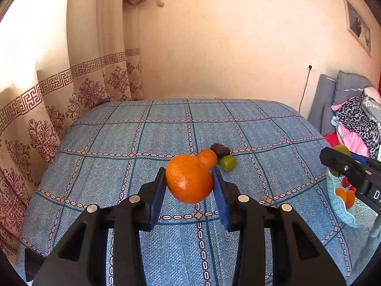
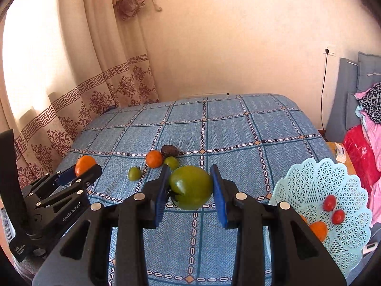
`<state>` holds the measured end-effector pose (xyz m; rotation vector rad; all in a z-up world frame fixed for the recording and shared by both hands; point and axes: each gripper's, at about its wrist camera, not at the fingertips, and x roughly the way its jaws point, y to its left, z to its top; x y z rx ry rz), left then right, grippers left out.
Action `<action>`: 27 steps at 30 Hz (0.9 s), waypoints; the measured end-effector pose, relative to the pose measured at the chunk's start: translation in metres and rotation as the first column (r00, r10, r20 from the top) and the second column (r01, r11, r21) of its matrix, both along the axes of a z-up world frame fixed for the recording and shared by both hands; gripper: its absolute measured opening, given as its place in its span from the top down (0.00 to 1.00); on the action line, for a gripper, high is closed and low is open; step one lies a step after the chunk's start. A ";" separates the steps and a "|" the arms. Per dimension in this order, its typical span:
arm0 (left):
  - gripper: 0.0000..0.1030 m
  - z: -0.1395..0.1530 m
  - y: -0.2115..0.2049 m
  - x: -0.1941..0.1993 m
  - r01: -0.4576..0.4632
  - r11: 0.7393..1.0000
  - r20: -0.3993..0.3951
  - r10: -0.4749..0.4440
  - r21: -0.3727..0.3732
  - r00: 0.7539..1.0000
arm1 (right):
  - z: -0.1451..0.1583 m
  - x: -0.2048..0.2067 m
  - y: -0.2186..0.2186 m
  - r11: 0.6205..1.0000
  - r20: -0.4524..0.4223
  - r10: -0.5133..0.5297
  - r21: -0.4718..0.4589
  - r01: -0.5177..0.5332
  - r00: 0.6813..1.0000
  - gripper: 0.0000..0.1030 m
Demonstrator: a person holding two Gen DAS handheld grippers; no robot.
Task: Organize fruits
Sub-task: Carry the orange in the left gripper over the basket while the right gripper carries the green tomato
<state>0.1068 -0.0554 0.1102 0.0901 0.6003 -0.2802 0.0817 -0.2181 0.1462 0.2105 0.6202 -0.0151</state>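
Orange round mandarin [image 1: 189,178] pinched between left gripper [image 1: 189,183] pads, lifted off the blue checked bedspread [image 1: 119,138]. Green tomato [image 2: 191,187], stem end pointing left, clamped in right gripper [image 2: 190,188]. Only the right view shows the small green tomato [image 2: 134,173] and inside the pale-blue lattice plastic basket [image 2: 316,178].

Blue checked bedspread [image 2: 238,124] over bed. Cream curtain [image 1: 71,90] at left — maroon floral and key border. Framed picture [image 1: 359,26] on peach wall; wall socket [image 2: 329,50] with black cord [image 2: 323,90] plugged in. Piled clothes [image 1: 357,121] at right — pink, leopard print.
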 end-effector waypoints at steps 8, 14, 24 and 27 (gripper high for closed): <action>0.62 0.015 -0.024 -0.020 0.063 0.998 0.023 -0.062 -0.017 0.998 | 0.009 -0.023 -0.028 0.999 0.028 -0.047 0.015 0.047 0.999 0.66; 0.62 0.027 -0.045 -0.035 0.134 0.990 0.030 -0.133 -0.037 0.991 | 0.014 -0.045 -0.056 0.993 0.038 -0.110 0.042 0.108 0.993 0.66; 0.62 0.031 -0.083 -0.046 0.215 0.976 0.028 -0.214 -0.030 0.976 | 0.013 -0.078 -0.105 0.972 0.045 -0.231 0.050 0.228 0.972 0.66; 0.62 0.033 -0.095 -0.048 0.238 0.971 0.031 -0.237 -0.027 0.971 | 0.010 -0.085 -0.118 0.964 0.039 -0.260 0.060 0.258 0.965 0.66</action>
